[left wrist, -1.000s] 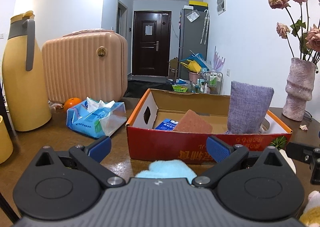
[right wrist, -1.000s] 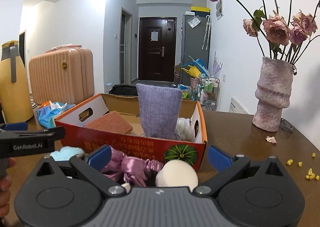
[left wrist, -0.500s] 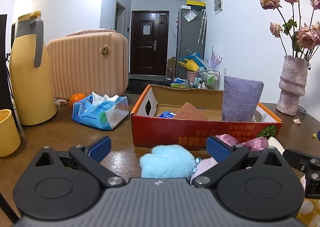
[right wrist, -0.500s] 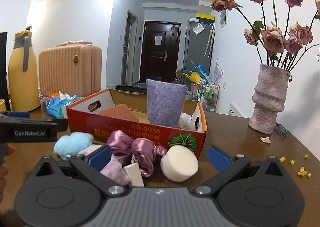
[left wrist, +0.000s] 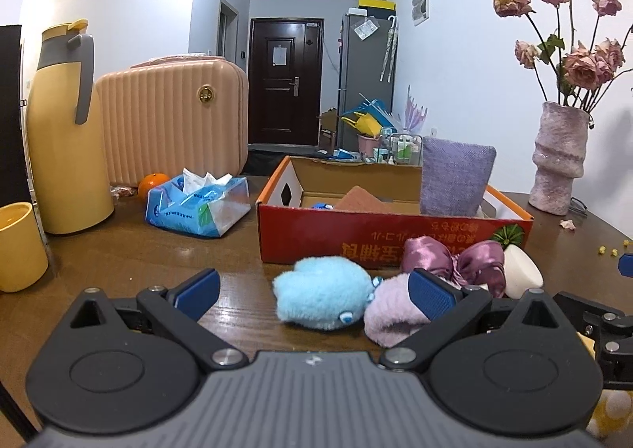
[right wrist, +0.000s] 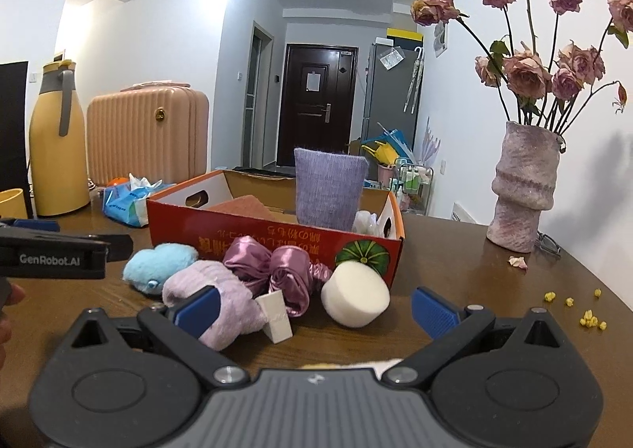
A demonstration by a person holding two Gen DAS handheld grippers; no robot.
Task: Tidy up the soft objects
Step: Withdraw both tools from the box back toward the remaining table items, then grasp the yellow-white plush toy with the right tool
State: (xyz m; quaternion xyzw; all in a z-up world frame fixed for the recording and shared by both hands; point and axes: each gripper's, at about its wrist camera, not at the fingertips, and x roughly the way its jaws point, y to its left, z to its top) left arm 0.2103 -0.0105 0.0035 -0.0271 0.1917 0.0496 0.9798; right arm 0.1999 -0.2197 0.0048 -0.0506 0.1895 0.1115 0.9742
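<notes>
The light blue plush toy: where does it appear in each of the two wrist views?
Left wrist view: light blue plush toy at lower centre, on the table before the red box.
Right wrist view: lower left, beside the lilac fuzzy item.
Shared landmark: the red box.

Bright even indoor light, ceiling glare top of right view, fisheye bending edges, dark corners.

- Left wrist view sits low over the table [left wrist: 118,250], facing the far door, close to the blue plush [left wrist: 322,297]
- Right wrist view looks the same way from further right
- Both share the red box [left wrist: 356,234] [right wrist: 277,234]
</notes>
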